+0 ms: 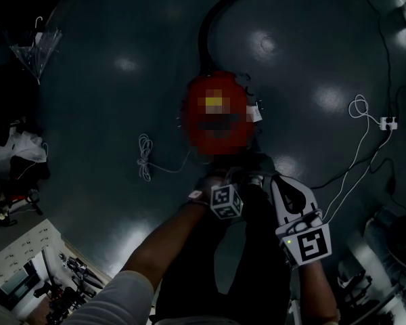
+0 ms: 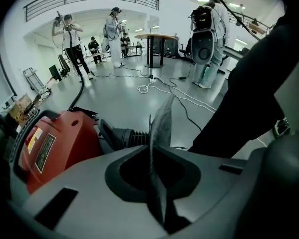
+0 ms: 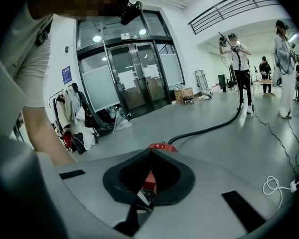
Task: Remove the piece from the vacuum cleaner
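Dim going in the head view: the vacuum cleaner point(image 1: 216, 81) is mostly blotted out, showing only a red rim, and its hose point(image 1: 206, 32) runs off the top edge. At the left hand-held gripper point(image 2: 150, 146), the grey piece point(image 2: 162, 121) sinks out of sight between the jaws. The label point(image 2: 45, 152) has print too small to read. The right hand-held gripper point(image 3: 151, 150) blocks all but a red sliver.

The vacuum cleaner point(image 1: 216, 117) sits on the floor point(image 1: 122, 100) just beyond the left gripper point(image 2: 150, 148) and right gripper point(image 3: 149, 153); its hose point(image 1: 213, 19) runs off behind it; a coiled cable point(image 1: 145, 158) lies to its left.
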Tool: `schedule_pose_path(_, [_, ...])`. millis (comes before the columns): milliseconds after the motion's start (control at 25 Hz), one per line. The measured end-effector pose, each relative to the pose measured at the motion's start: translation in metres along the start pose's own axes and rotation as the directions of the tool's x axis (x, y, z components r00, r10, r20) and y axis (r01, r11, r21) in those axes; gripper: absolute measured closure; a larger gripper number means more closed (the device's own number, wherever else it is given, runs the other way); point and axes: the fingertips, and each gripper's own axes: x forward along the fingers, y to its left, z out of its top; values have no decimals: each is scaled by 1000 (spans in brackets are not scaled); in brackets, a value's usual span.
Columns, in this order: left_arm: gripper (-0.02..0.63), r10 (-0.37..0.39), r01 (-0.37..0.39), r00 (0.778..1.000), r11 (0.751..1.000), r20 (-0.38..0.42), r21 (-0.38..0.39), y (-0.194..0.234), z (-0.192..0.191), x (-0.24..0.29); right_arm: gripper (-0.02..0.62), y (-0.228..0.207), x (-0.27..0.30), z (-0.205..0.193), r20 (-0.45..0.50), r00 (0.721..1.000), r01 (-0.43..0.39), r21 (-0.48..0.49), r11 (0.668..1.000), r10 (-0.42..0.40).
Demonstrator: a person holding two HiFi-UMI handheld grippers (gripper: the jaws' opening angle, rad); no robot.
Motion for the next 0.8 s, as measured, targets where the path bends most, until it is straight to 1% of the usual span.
schedule_pose_path(320, [575,-51,51,999,998,9,-33,-16,1,-2,578,6,-8,1,-12,1000,9,1,1000,-9])
schedule_pose_path(440, [575,-78,79,997,997,18,-20,-27,2,-5,578,9,-14,2,-20,1000,15,-4,1000,-15])
schedule_pose_path(560, [575,-81,83,996,996,34,-40,-34,4,-10,578,11,-17,3,-13,1000,22,-7,1000,-22])
schedule_pose_path(680, [575,-83,86,996,995,44,-51,-40,8,-28,578,17,-26,10,-3,999,35,-2,999,-35])
schedule_pose_path(800, [575,-84,87,995,995,53,-47,-46,22,-70,578,29,-48,25,-13,998,55,21,998,-54])
